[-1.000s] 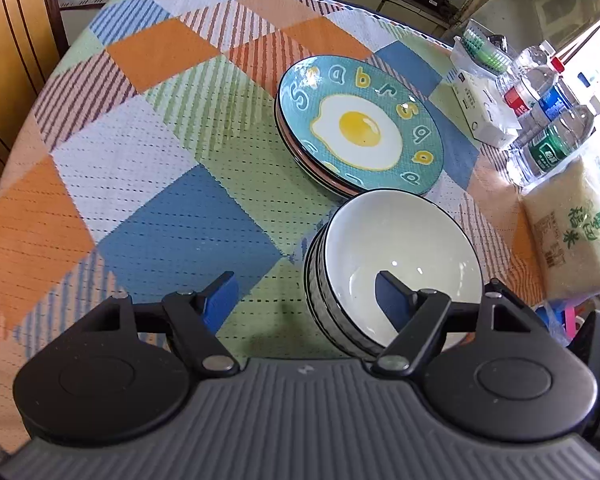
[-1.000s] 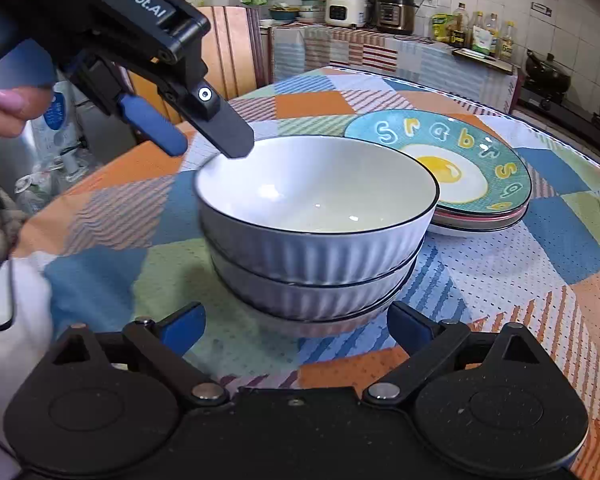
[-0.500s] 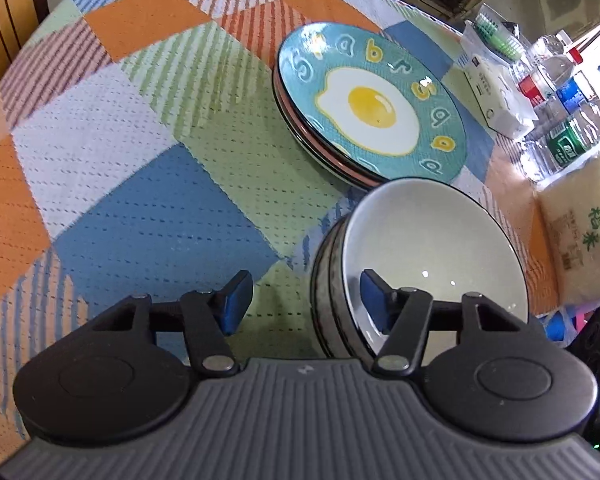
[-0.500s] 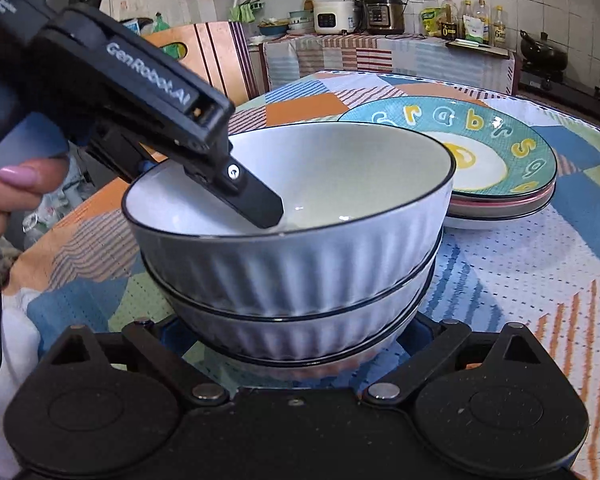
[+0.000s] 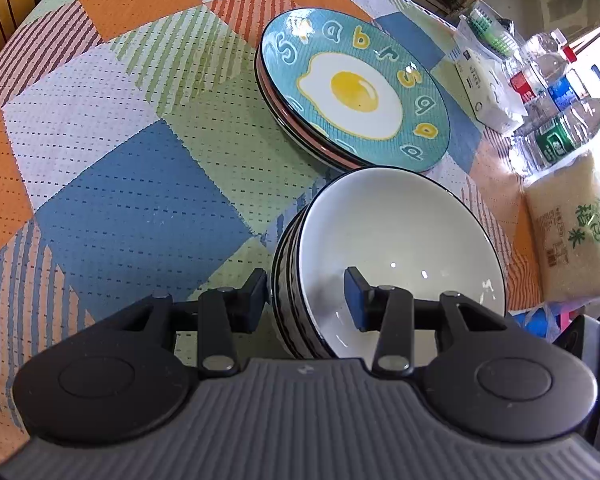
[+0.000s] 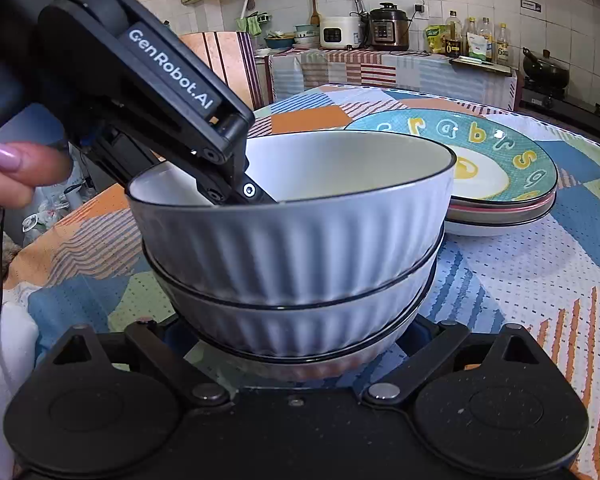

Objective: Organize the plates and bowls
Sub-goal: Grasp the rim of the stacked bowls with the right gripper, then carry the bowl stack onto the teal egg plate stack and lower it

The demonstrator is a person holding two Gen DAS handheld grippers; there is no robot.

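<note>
The round table [image 5: 112, 152] under its patchwork cloth carries two tidy piles: the stack of plates [image 5: 356, 92], egg-printed plate on top, and just beside it the stack of ribbed white bowls [image 5: 400, 248] — close, but whether the two touch is not clear.

The change is at the bowls. A second ago the left gripper [image 5: 306, 296] hung above and short of the rim with its jaws wide; now it has dropped and narrowed, straddling the near wall of the top bowl [image 6: 300, 216], one finger outside and the other well down inside. A gap shows beside the inner pad, so it is closing rather than clamped. The right gripper [image 6: 296, 344] has meanwhile slid in low (its fingertips are hidden under the bowls) and spreads wide around the base of the pile, not pinching anything visible.

I judge the stacking is done and the hands are bracing for a shift or lift of the bowls. The risk: a thin rim pinch on glazed ware may slip or tilt the pile.
</note>
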